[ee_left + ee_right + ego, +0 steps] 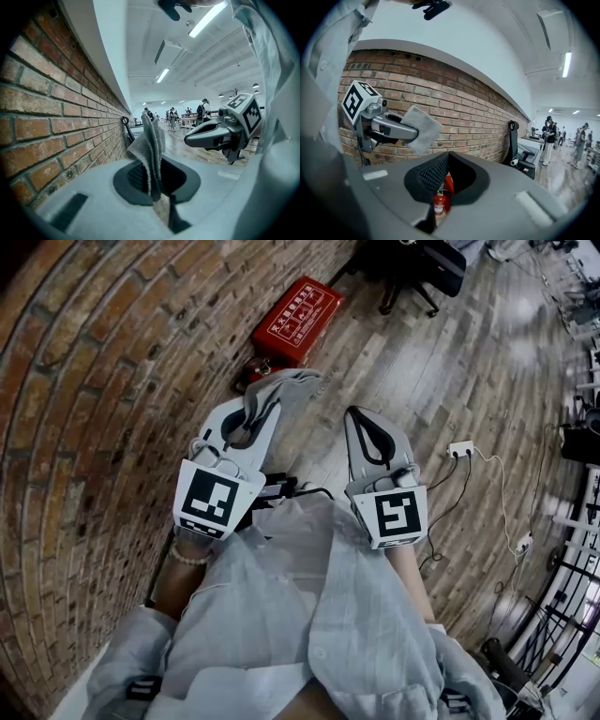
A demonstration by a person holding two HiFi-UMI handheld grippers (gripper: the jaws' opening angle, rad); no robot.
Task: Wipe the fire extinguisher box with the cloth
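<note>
The red fire extinguisher box (296, 317) lies on the wooden floor against the brick wall, some way ahead of both grippers. A small red extinguisher (439, 202) stands beside it and shows through the right gripper's jaw gap. My left gripper (266, 407) is shut on a grey cloth (286, 388), which sticks up folded between its jaws (151, 147). My right gripper (355, 415) is held beside it, shut, with nothing in it. From the right gripper view, the left gripper (401, 132) and the cloth (422, 127) hang in front of the bricks.
The brick wall (84, 409) runs along the left. A black office chair (412, 268) stands beyond the box. A white power strip (459, 448) with cables lies on the floor to the right. Several people (173, 117) stand far down the room.
</note>
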